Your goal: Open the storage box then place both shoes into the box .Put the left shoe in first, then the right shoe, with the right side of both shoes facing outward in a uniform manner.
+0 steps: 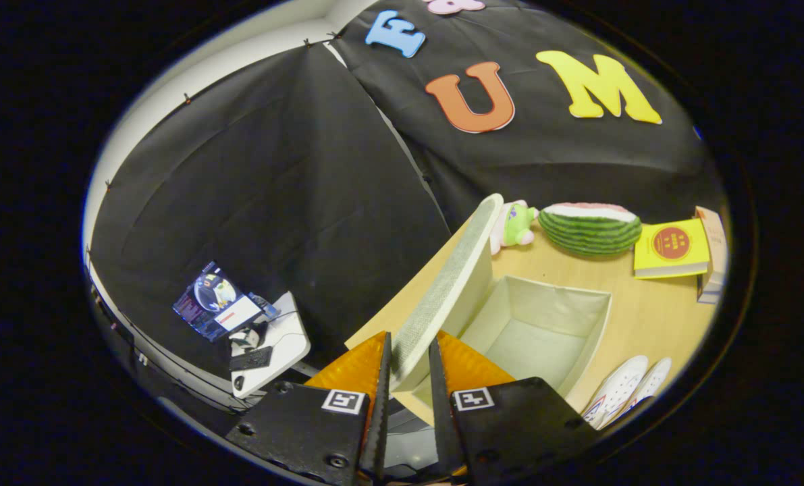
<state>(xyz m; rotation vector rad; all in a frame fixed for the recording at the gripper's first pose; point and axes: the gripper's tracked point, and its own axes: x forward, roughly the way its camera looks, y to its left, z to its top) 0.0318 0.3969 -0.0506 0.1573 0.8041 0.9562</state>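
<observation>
Two fingers (408, 368) pinch the storage box (543, 324) lid (452, 283) at its free edge, raised upright over the empty box on the table (645, 310); lid judged light, stiff; shoes (628, 388) lie beside the box, best gripped at the collar.

1 storage box (543, 324), lid (445, 297) up, gripper (410, 364) jaws clamped on the lid edge. 2 shoes (628, 388) just beside box. Beyond box: 1 plush toy (513, 226), 1 watermelon (591, 228), 1 yellow book (672, 248), 1 carton (712, 260).
</observation>
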